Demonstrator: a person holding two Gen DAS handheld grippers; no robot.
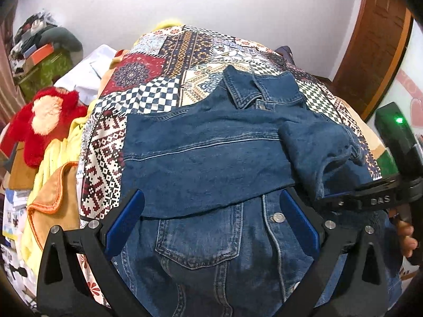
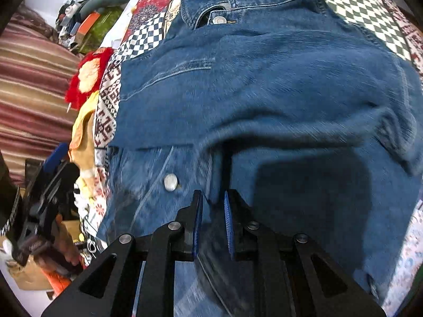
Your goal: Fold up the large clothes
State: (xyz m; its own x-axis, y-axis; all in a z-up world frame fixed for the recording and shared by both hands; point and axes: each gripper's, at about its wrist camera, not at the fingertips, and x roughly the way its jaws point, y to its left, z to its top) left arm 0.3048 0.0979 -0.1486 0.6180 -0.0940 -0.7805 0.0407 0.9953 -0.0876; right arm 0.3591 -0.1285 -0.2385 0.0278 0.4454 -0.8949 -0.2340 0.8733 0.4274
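A blue denim jacket (image 1: pixel 211 163) lies on a patchwork bedspread (image 1: pixel 164 60), collar at the far end, both sleeves folded across its front. My left gripper (image 1: pixel 211 216) is open and empty, fingers spread just above the jacket's lower front by a chest pocket. My right gripper (image 2: pixel 212 211) has its jaws nearly closed on a fold of the denim (image 2: pixel 264 92) near a metal button (image 2: pixel 170 182); the view is motion-blurred. The right gripper also shows in the left wrist view (image 1: pixel 330 200), at the jacket's right side under the folded sleeve.
A red plush toy (image 1: pixel 45 124), yellow and orange cloths (image 1: pixel 55 185) and piled clutter (image 1: pixel 39 50) lie along the bed's left side. A wooden door (image 1: pixel 370 47) stands at the right. A striped curtain (image 2: pixel 31 92) hangs at the left.
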